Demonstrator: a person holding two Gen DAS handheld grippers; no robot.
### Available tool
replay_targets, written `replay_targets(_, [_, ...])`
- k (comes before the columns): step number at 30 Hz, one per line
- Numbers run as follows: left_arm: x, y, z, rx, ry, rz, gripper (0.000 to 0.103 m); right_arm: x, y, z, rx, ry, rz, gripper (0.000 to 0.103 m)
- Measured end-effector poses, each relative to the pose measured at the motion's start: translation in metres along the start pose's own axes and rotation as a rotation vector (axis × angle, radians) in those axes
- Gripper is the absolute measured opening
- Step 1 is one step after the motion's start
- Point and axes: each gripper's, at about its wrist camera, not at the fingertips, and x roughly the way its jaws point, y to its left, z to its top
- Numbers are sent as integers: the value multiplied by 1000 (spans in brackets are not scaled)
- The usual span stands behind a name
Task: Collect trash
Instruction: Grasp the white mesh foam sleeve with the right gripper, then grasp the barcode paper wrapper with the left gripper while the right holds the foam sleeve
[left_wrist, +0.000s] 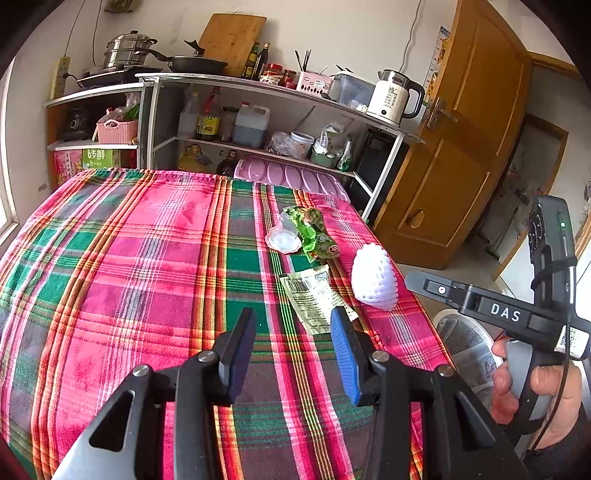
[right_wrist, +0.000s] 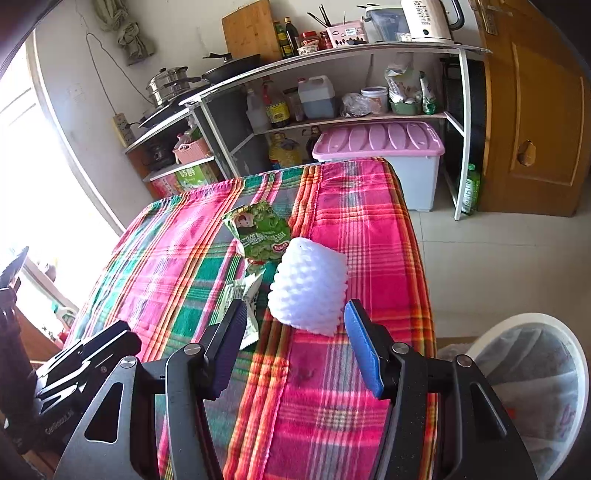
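Trash lies on the plaid tablecloth (left_wrist: 147, 258): a white foam fruit net (left_wrist: 373, 277) (right_wrist: 308, 286), a green snack wrapper (left_wrist: 314, 232) (right_wrist: 260, 232), a pale printed wrapper (left_wrist: 314, 299) (right_wrist: 245, 295) and a clear plastic cup (left_wrist: 283, 236). My left gripper (left_wrist: 293, 317) is open and empty, just short of the pale wrapper. My right gripper (right_wrist: 295, 310) is open and empty, its fingers on either side of the near end of the foam net. A white trash bin (right_wrist: 535, 384) (left_wrist: 469, 350) with a bag liner stands on the floor at the table's right.
A kitchen shelf unit (left_wrist: 258, 110) with pans, bottles and a kettle (left_wrist: 393, 98) stands behind the table. A pink-lidded storage box (right_wrist: 380, 147) sits under it. A wooden door (left_wrist: 461, 147) is at the right. A window is at the left.
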Motion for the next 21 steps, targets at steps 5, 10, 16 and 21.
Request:
replay_targets(5, [7,9,4,-13,5,-3,44,33,-2,10,13,34,-27,56])
replay_targets(10, [16,12,5,-22,20,-8,44,58,-11,12,35,77,-66,56])
replay_targets(16, [29,6,6,-24,49,-16,47,54,-22,12,49,60,-60,34])
replay_targets(21, [39,-10,9,-6,65,-18,51,38,-29,9,57,38,-35,32])
